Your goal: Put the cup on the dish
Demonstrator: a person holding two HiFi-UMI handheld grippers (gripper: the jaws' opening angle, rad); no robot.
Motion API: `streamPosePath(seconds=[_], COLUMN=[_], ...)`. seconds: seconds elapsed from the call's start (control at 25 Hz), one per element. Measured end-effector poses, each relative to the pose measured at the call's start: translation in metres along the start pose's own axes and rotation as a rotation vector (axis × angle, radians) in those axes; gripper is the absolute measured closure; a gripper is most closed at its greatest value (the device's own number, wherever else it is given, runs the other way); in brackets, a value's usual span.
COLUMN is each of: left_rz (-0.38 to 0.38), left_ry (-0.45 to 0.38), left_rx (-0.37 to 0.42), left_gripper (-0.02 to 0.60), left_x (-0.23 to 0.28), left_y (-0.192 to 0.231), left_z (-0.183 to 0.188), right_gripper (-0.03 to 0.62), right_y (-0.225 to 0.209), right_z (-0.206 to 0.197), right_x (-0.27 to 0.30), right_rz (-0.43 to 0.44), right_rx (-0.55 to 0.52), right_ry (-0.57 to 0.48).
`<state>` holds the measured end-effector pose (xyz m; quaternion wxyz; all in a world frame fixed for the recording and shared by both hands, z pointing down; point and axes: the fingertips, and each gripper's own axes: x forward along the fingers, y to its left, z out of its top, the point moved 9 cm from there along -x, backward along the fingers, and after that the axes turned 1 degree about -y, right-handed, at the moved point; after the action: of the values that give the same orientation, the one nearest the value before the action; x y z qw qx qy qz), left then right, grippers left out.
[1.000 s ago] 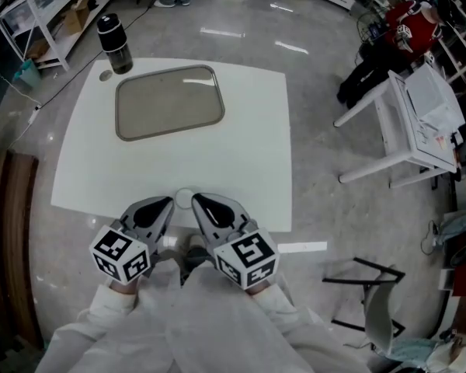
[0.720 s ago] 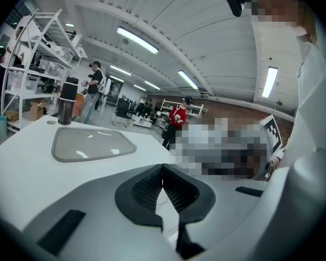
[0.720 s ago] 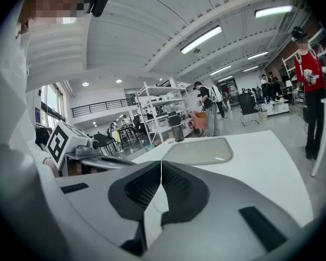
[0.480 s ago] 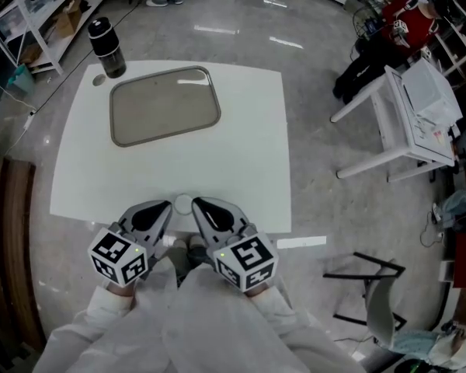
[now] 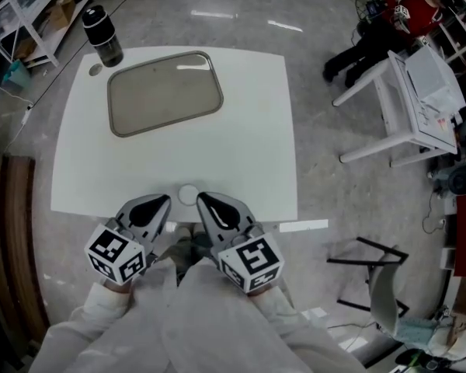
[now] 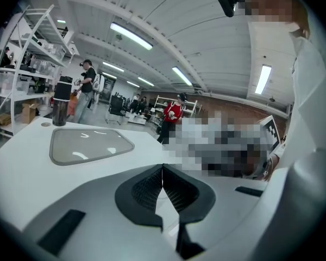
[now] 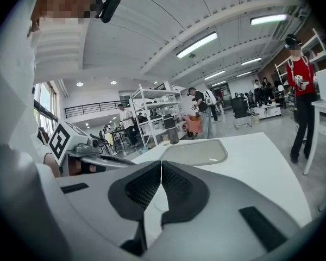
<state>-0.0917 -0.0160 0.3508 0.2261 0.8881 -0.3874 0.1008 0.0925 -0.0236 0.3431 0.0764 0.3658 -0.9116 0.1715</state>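
A black tumbler cup (image 5: 102, 36) stands upright at the white table's far left corner, just outside the dish, a shallow grey tray (image 5: 165, 92). The tray holds nothing. Both grippers sit side by side at the table's near edge, far from both. My left gripper (image 5: 165, 202) is shut with nothing between its pads, and so is my right gripper (image 5: 203, 200). In the left gripper view the jaws (image 6: 162, 167) meet, with the tray (image 6: 87, 144) and cup (image 6: 61, 101) ahead to the left. The right gripper view shows closed jaws (image 7: 161, 165), the tray (image 7: 194, 152) and the cup (image 7: 172, 135) behind it.
A small white round disc (image 5: 187, 195) lies flush in the table (image 5: 248, 138) between the gripper tips. A white side table with papers (image 5: 415, 107) stands to the right, a black frame (image 5: 365, 274) lies on the floor, and shelving (image 5: 31, 14) stands far left.
The head view has shifted slightly, so the tray and cup sit higher in the picture. Both grippers stay shut at the near edge.
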Motion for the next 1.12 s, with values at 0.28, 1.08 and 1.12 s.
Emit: streamPosePath(seconds=[0.28, 1.08, 1.12], left_rz=[-0.051, 0.024, 0.033], left_ry=[0.058, 0.067, 0.066], left_rx=[0.054, 0.067, 0.068], left_gripper=[0.572, 0.561, 0.554], left_x=[0.01, 0.031, 0.032], left_y=[-0.004, 0.008, 0.009], left_z=[-0.011, -0.056, -0.059], right_gripper=[0.58, 0.58, 0.58], right_y=[-0.007, -0.016, -0.016], right_z=[-0.007, -0.057, -0.059], right_x=[-0.004, -0.023, -0.023], right_rz=[-0.034, -0.077, -0.079], right_rx=[0.045, 0.132, 0.131], right_ry=[0.01, 0.076, 0.077])
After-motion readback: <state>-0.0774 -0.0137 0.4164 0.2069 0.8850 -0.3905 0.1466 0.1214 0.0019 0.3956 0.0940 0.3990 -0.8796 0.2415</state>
